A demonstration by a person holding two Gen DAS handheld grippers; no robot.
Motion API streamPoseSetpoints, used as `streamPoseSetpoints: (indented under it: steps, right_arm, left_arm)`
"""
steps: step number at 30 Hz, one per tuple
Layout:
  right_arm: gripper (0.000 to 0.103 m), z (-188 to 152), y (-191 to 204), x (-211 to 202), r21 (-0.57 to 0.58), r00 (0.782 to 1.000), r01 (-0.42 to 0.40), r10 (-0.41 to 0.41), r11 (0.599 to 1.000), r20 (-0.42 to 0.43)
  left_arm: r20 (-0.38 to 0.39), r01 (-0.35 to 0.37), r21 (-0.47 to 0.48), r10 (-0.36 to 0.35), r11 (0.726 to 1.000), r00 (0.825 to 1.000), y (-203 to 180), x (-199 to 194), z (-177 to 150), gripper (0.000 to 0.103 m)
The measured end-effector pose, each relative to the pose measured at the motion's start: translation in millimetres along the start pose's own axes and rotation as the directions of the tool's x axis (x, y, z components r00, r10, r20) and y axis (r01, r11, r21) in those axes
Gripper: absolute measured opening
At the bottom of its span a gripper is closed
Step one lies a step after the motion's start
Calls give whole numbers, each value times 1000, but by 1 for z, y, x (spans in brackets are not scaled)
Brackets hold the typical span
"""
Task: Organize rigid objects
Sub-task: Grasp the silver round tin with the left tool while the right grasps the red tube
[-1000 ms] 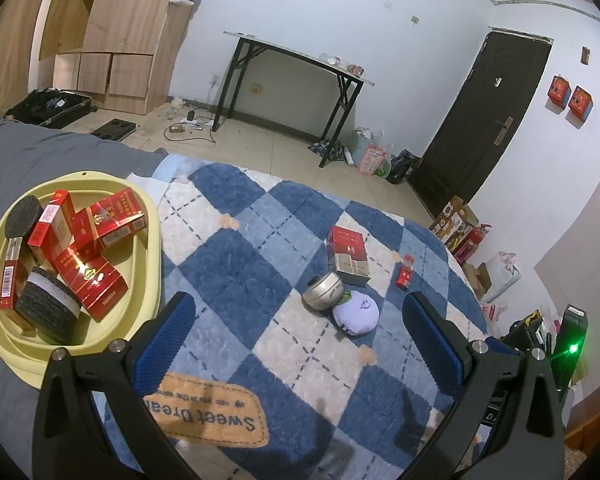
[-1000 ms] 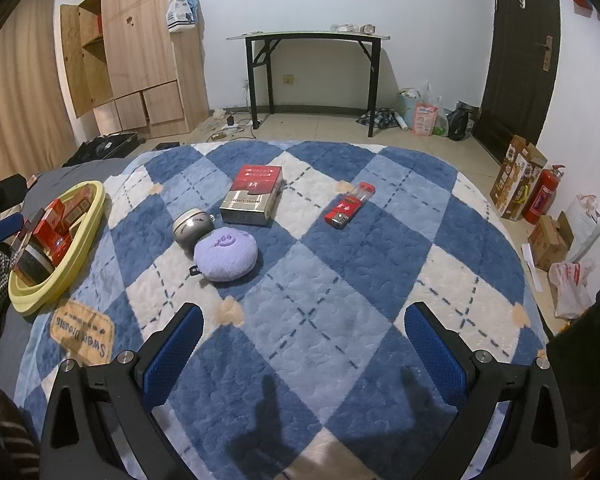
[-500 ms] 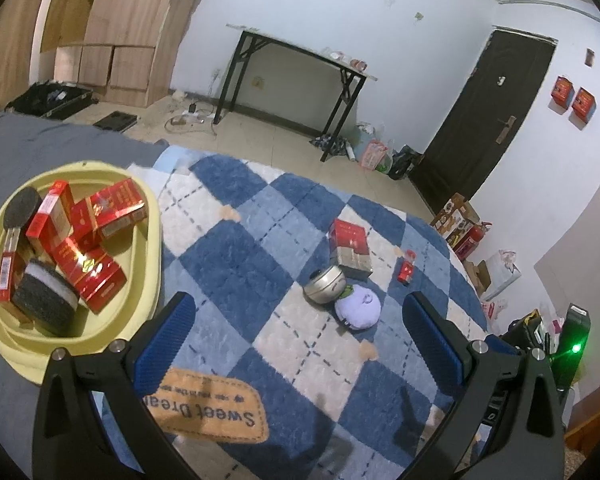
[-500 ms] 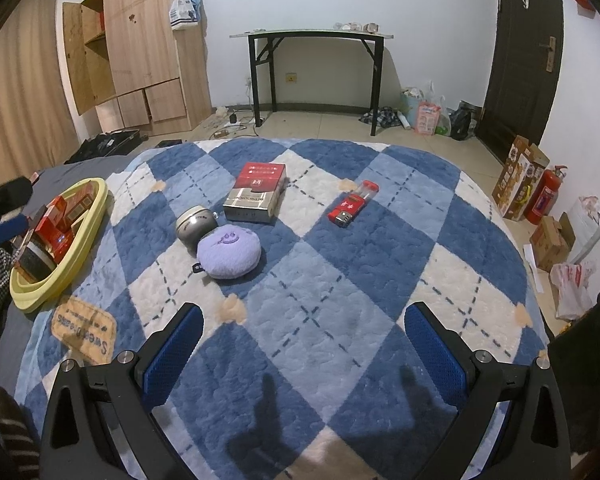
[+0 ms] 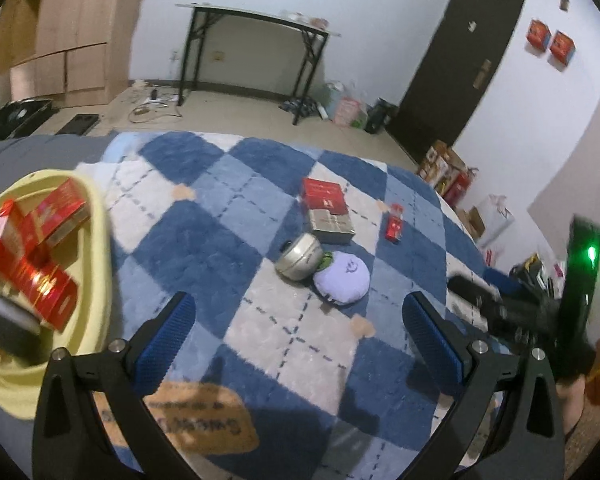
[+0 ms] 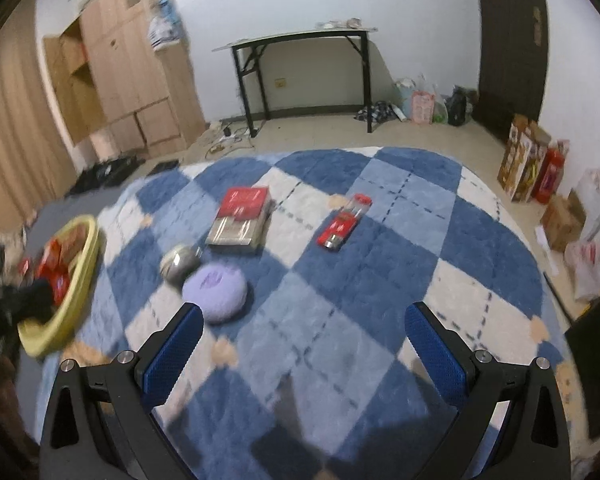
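A red box (image 5: 326,210) (image 6: 242,220) lies flat on the blue checked blanket (image 5: 204,240). Just in front of it sit a round metal tin (image 5: 300,257) (image 6: 178,265) and a purple round cushion (image 5: 342,277) (image 6: 215,292). A small red tube (image 5: 394,223) (image 6: 343,227) lies to the right of the box. A yellow tray (image 5: 100,248) (image 6: 82,280) at the left holds several red boxes (image 5: 40,248). My left gripper (image 5: 300,332) and right gripper (image 6: 304,340) both hover open and empty above the blanket, short of the objects.
A black folding table (image 5: 256,48) (image 6: 300,64) stands at the far wall, with a wooden wardrobe (image 6: 128,80) to the left and a dark door (image 5: 460,64) to the right. Bags and cardboard boxes (image 6: 532,168) line the floor on the right.
Both views have swung; the left gripper turned rightward, pushing the yellow tray toward the left edge. The right gripper turned too, shifting the objects leftward. Nothing was grasped.
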State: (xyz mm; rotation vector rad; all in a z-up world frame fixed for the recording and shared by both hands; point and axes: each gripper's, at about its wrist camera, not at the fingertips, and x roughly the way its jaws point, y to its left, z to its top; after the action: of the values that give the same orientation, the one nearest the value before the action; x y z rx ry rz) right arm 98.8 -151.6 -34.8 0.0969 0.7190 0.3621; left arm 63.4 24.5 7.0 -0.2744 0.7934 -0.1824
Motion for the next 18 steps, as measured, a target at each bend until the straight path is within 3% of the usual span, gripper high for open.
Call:
streamPoseSetpoints:
  steps: [3, 7, 9, 12, 15, 18]
  right_arm:
    - [103, 16, -9, 17, 25, 1000, -6, 6, 1000, 12]
    - [99, 29, -20, 55, 70, 1000, 0, 1, 998, -19]
    - [99, 34, -27, 73, 113, 999, 0, 5, 994, -44]
    - [96, 41, -38, 96, 181, 998, -13, 25, 983, -64]
    - [86, 50, -40, 118, 176, 997, 5, 10, 984, -81]
    - [85, 54, -41, 138, 172, 996, 3, 13, 985, -92]
  left_arm:
    - [-16, 6, 21, -6, 1000, 1000, -1, 20, 8, 103]
    - [-38, 11, 116, -7, 993, 999, -1, 50, 15, 102]
    - [-60, 15, 174, -5, 985, 998, 1, 68, 18, 94]
    - [-71, 6, 220, 10, 976, 997, 2, 85, 21, 92]
    - [-100, 21, 239, 3, 971, 995, 7, 106, 22, 91]
    - [-117, 35, 285, -2, 958, 993, 5, 121, 21, 87]
